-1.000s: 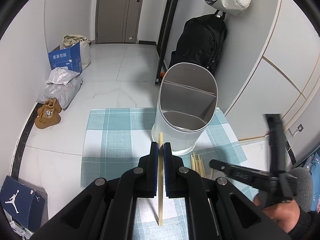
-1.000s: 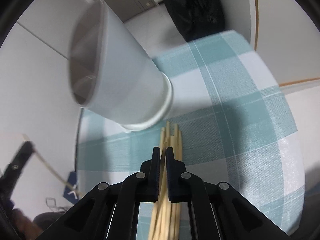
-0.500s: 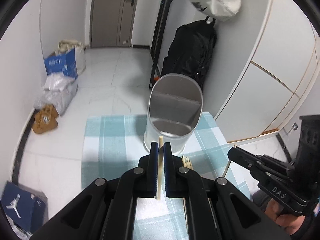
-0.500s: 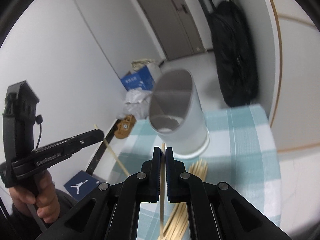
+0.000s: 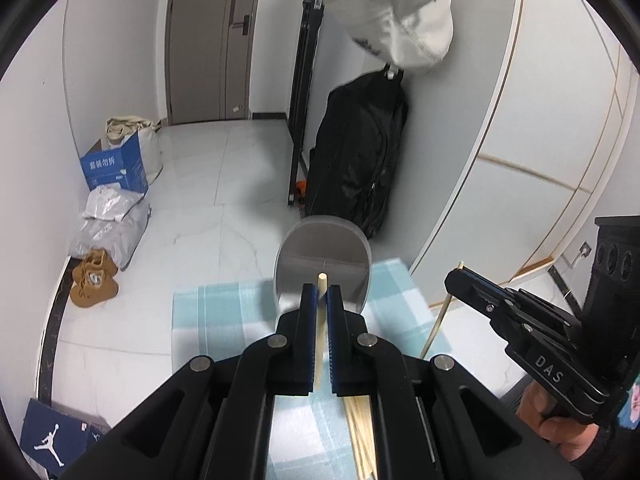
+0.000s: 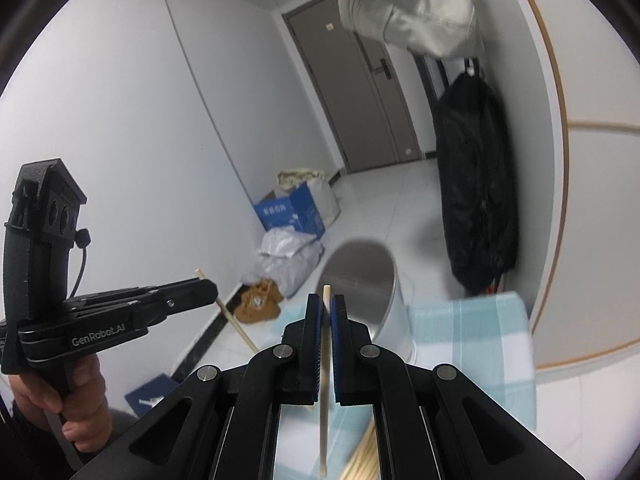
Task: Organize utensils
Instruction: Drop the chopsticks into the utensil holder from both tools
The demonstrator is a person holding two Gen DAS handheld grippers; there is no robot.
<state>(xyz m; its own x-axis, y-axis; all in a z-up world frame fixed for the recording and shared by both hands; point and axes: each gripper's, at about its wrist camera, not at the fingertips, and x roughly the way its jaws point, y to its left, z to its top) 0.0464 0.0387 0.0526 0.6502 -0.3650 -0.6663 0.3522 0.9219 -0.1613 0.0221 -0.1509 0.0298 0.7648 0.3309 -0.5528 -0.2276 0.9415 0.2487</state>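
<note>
Ahead of me a grey door (image 5: 208, 40) closes the far end of the hallway, above a pale marble floor (image 5: 224, 184). A black bag (image 5: 356, 152) hangs against the right wall, and a white cloth bag (image 5: 396, 12) hangs above it, beside a black metal stand (image 5: 304, 80). Along the left wall I see an open blue carton (image 5: 116, 166) with a cream sack (image 5: 132, 132) behind it, then crumpled silver plastic parcels (image 5: 108, 220), then a pair of tan suede boots (image 5: 94, 280) on the floor. Nearest me, at the lower left, lies a dark blue shoebox (image 5: 52, 440) with a white jumping figure printed on it. Pale cabinet panels (image 5: 552, 120) trimmed with thin gold lines curve along the right.
</note>
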